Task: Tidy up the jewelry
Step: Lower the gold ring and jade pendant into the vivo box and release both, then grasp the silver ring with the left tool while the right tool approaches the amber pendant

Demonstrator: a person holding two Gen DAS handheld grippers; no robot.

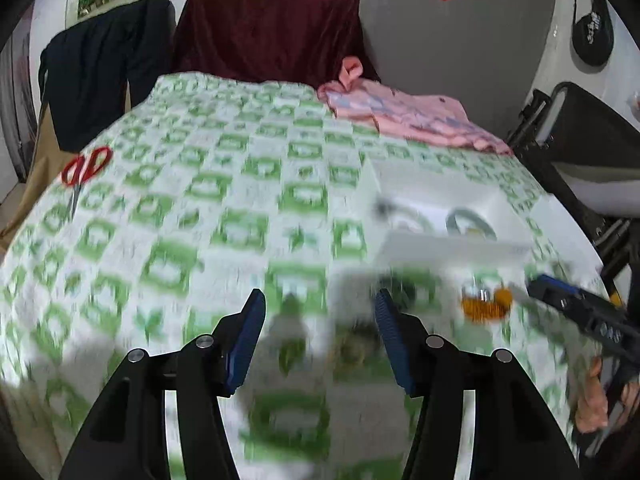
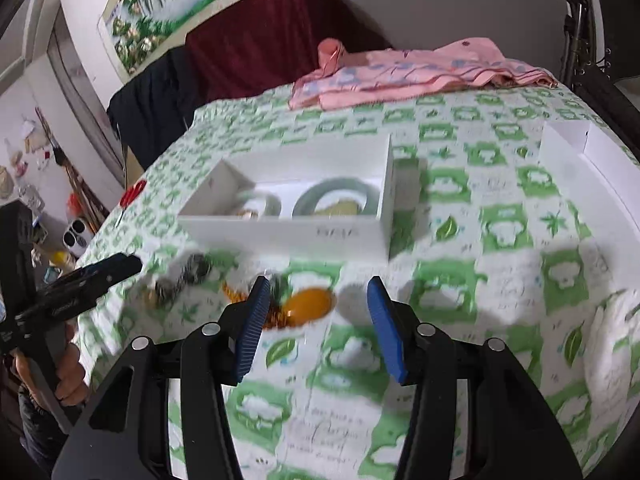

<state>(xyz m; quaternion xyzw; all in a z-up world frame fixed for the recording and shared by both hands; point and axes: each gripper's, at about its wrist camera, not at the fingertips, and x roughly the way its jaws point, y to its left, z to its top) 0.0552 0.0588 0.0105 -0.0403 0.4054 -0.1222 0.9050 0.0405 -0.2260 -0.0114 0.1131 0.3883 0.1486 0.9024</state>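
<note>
Jewelry loose on the green-checked worktop (image 2: 500,248), both my jaws apart and empty.
Amber piece (image 2: 310,305) lies just ahead of my right gripper (image 2: 316,320), near the white box (image 2: 288,236) holding a green bangle (image 2: 334,200). Dark beaded piece (image 2: 188,276) sits left of it. My left gripper (image 1: 320,336) hovers over blurred cloth. Red scissors (image 1: 85,168) far left.

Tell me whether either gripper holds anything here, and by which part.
Nothing is held. The left gripper and right gripper are both open over the green-patterned tablecloth.
</note>
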